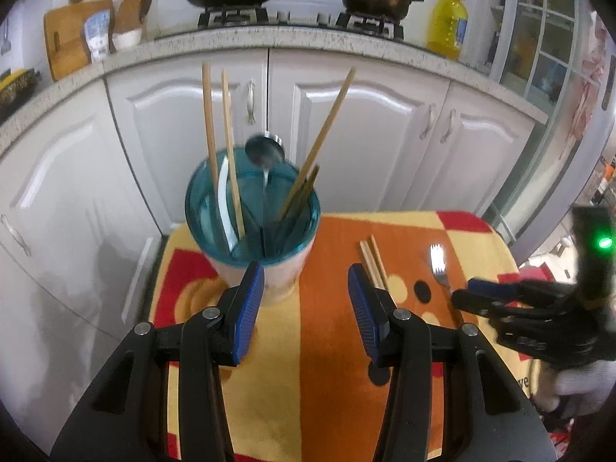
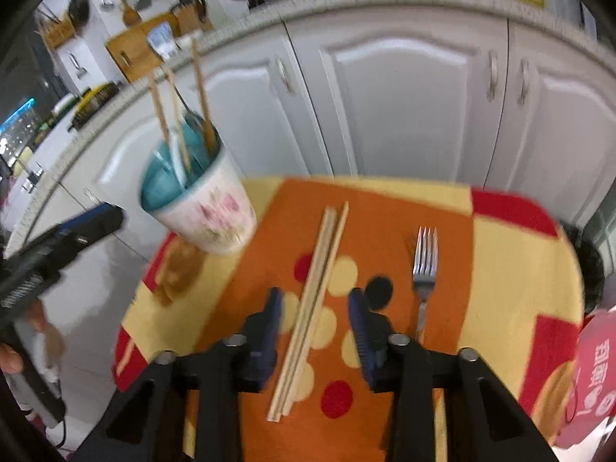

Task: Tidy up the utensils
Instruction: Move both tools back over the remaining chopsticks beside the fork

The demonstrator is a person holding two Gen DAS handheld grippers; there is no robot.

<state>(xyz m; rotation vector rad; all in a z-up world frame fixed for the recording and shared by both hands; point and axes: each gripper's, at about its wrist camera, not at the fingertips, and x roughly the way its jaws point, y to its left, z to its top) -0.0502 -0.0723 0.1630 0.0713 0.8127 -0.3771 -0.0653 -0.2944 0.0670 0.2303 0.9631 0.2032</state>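
Your right hand-held gripper [image 2: 313, 317]: jaws parted astride chopsticks [image 2: 308, 312], not gripping; left hand-held gripper [image 1: 306, 300]: open, empty, by utensil cup [image 1: 252, 215]; fork [image 2: 423, 269] on worktop [image 2: 500, 269].

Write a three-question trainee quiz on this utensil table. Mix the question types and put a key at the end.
1. True or false: the fork already stands in the utensil cup.
2. What lies between the pads of the right claw? A. a spoon B. a pair of chopsticks C. a knife
3. Fill in: the left claw is ____, gripping nothing.

Key:
1. False; it lies on the tablecloth.
2. B, the chopsticks.
3. Open.
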